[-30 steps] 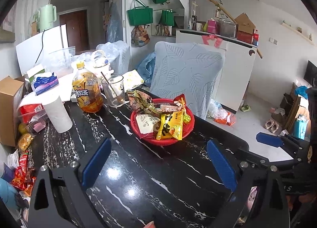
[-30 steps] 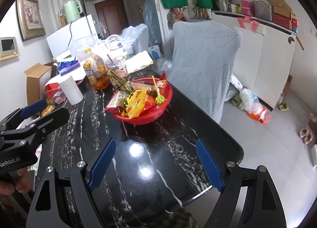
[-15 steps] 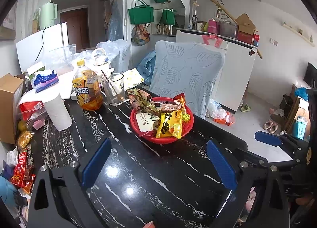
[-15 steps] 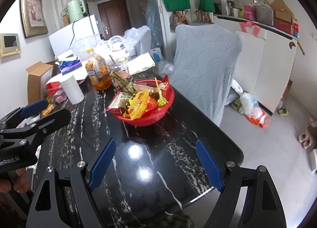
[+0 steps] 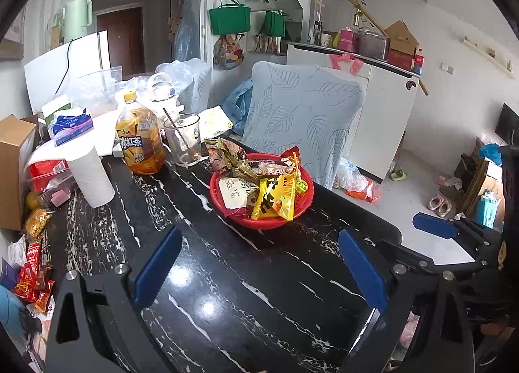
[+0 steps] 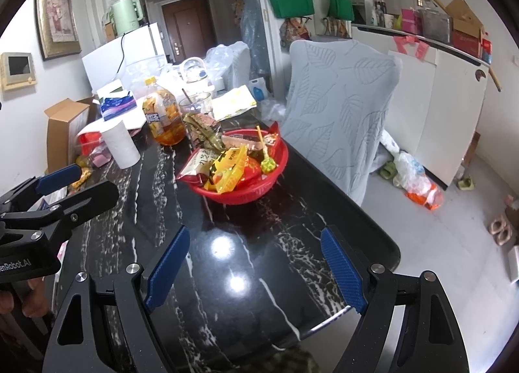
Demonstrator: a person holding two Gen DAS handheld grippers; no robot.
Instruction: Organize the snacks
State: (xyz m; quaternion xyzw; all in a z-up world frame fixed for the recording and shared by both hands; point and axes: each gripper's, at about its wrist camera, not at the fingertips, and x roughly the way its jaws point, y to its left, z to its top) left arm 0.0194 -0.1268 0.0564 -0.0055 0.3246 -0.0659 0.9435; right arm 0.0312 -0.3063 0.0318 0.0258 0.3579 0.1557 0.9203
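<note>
Black marble table holds snack basket, tea bottle, paper roll

The left black two-finger tool with blue pads pointed downward and forward, its jaws spread wide with nothing between them. The right black two-finger tool with blue pads sat beside it at a similar downward tilt, jaws equally wide and empty. A person's fingers gripped the left tool's handle.

Bright, even daylight fills both sharp fisheye views, with ceiling-light glare spots on the glossy black tabletop and dark, warped edges.
</note>
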